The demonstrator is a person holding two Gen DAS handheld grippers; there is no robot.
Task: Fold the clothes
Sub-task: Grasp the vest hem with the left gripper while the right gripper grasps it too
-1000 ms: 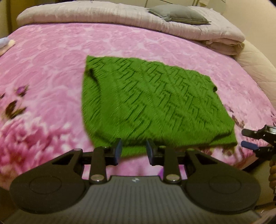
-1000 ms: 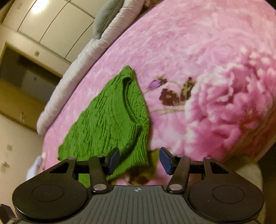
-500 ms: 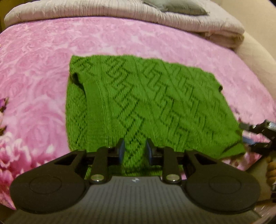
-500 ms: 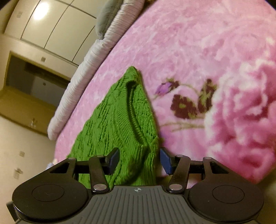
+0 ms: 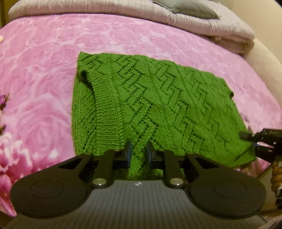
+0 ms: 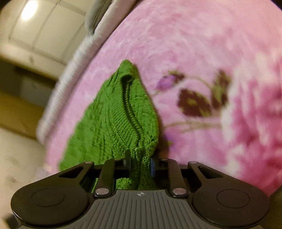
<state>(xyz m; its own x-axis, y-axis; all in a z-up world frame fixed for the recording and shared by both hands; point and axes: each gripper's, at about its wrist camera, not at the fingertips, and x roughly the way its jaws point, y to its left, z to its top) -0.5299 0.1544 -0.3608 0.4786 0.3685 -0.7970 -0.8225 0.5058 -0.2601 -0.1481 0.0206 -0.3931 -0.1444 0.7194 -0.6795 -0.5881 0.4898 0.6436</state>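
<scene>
both grippers closing on the near edge of the green sweater [image 5: 151,105], which lies flat on the pink floral blanket [image 5: 38,91] of the bed.
the left gripper [image 5: 138,152] and the right gripper [image 6: 140,161] each have knit between the jaws, still closing. risk, i think: a thick, stretchy edge can slip out, or only the top layer lifts and the fold goes crooked. no container is visible.

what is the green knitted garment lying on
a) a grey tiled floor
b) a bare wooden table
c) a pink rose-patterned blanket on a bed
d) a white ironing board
c: the green knitted garment lies flat on the pink rose-patterned blanket, with a pale folded quilt at the blanket's far edge.
</scene>
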